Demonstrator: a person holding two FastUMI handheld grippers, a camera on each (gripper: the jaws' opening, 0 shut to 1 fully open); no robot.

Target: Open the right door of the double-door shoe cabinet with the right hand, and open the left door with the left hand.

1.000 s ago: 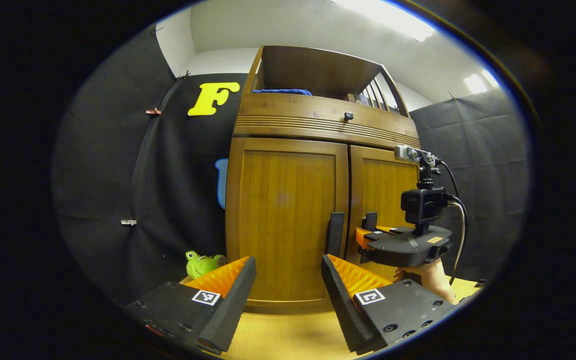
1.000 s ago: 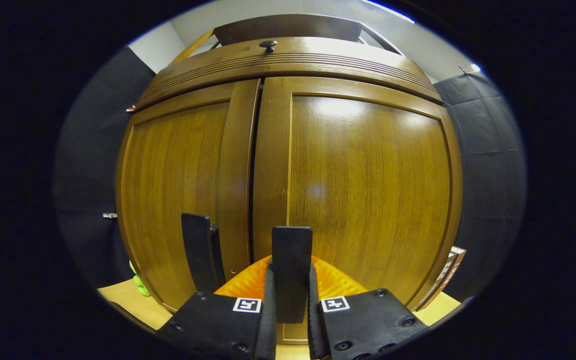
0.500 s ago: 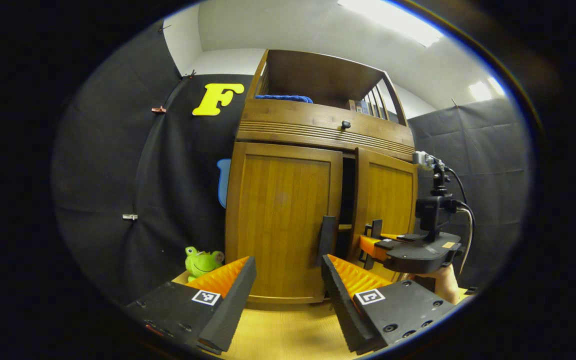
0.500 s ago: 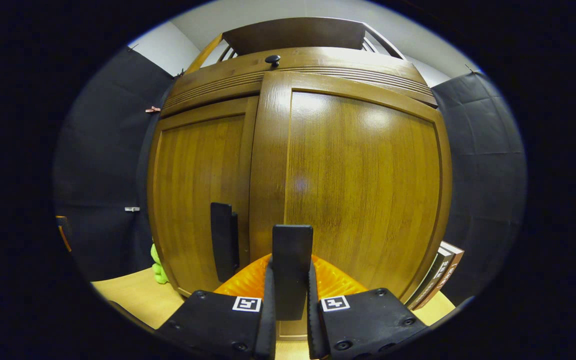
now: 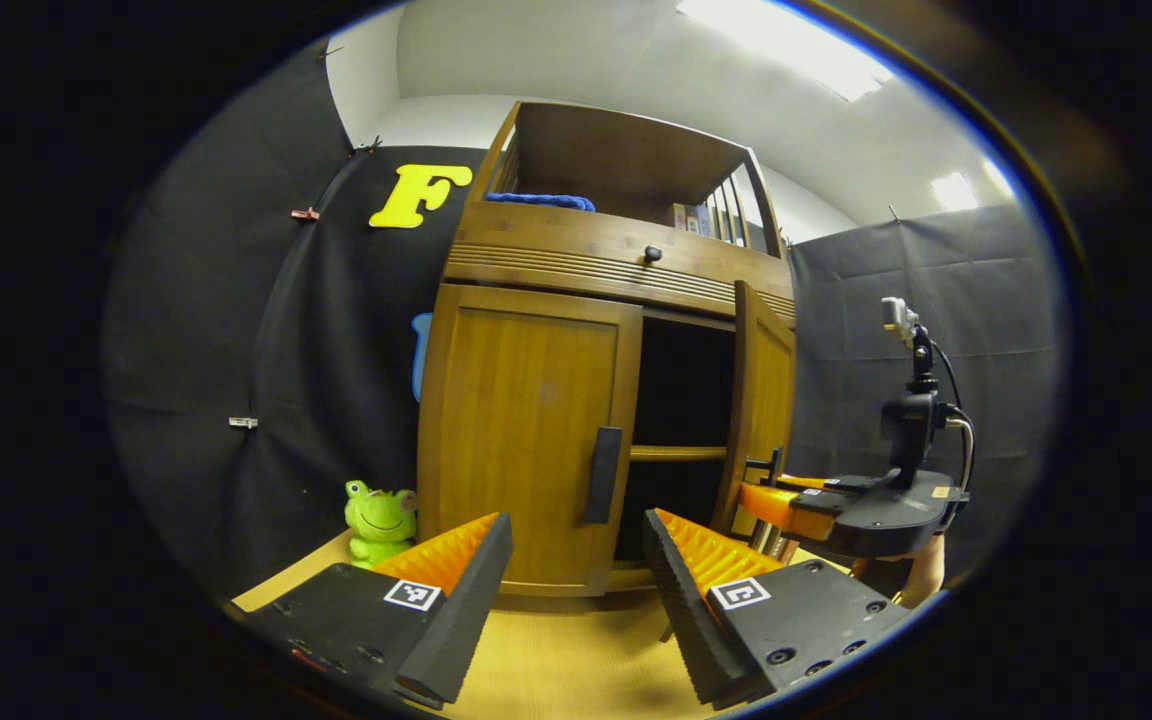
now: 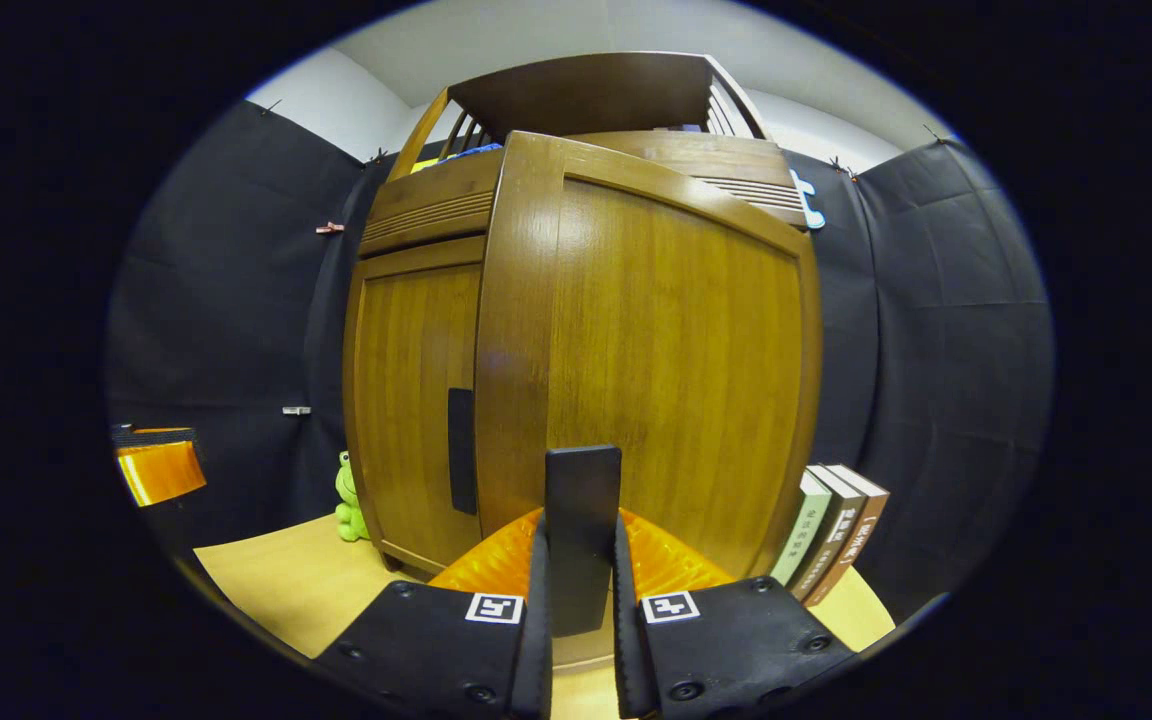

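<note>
Right gripper clamped on right door handle, right door swung partway out from shoe cabinet. Left gripper jaws wide apart, gripping nothing, short of left door handle; left door shut. Green frog toy beside cabinet.

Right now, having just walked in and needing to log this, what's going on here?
A person is opening a wooden shoe cabinet with two tools. The right hand-held gripper is shut on the right door's handle, and the right door is swung well open, showing a shelf. The left hand-held gripper is open, short of the closed left door.
</note>
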